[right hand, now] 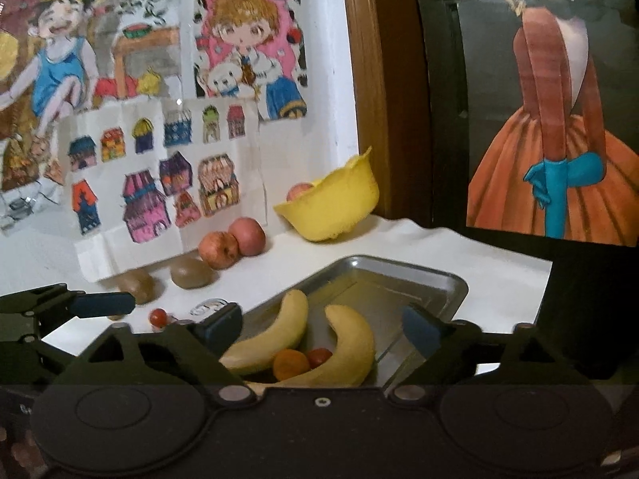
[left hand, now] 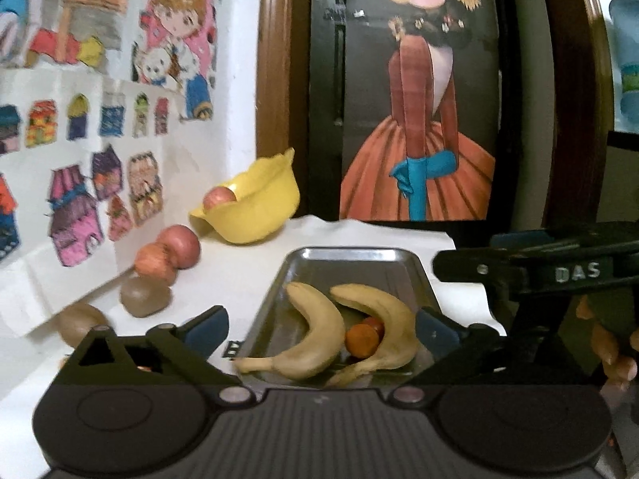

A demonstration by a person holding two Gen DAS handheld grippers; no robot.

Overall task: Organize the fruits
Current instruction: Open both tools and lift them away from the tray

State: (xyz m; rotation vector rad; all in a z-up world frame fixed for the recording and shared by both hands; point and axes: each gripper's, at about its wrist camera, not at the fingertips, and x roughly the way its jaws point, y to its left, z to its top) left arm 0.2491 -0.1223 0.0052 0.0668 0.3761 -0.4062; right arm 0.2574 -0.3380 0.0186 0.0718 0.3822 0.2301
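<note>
A metal tray (left hand: pixel 351 257) (right hand: pixel 403 275) holds two bananas (left hand: pixel 315 331) (right hand: pixel 351 347), a small orange fruit (left hand: pixel 361 341) (right hand: pixel 291 363) and a red cherry tomato (right hand: pixel 319 356). My left gripper (left hand: pixel 321 329) is open over the tray's near end, nothing between its fingers. My right gripper (right hand: pixel 321 325) is open too, just above the bananas. Two red apples (left hand: pixel 175 253) (right hand: pixel 233 243) and two kiwis (left hand: pixel 145 295) (right hand: pixel 191 273) lie on the white cloth to the left. A yellow bowl (left hand: pixel 255 207) (right hand: pixel 335 203) at the back holds another apple (left hand: pixel 219 198).
A loose cherry tomato (right hand: pixel 158 316) sits on the cloth left of the tray. Drawings lean against the wall on the left. A dark door with a poster stands behind the table. The other gripper (left hand: pixel 539 271) (right hand: pixel 60 307) shows at each view's edge.
</note>
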